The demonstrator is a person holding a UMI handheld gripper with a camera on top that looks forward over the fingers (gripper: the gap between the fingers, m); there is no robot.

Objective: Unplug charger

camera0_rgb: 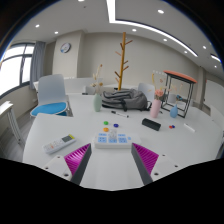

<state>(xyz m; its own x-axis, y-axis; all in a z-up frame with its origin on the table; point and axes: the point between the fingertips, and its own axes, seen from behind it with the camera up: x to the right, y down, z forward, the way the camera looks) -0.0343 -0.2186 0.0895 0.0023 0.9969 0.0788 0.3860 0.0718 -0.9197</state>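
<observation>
So the gripper (112, 158) is hovering over the white table (175, 150), purple pads (80, 160) spread apart with nothing between them. Just ahead sits a white power strip (112, 140) with what looks like a small charger plugged in, hard to say. Grey backpack (124, 100) lies further back.

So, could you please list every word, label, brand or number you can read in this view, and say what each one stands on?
None can be read.
Wall clock: its face shows, but the numerals are too small to make out.
Remote-like device on the white table: any markings are too small.
Flat white item just ahead of the open gripper: coloured spots only, no legible text.
</observation>
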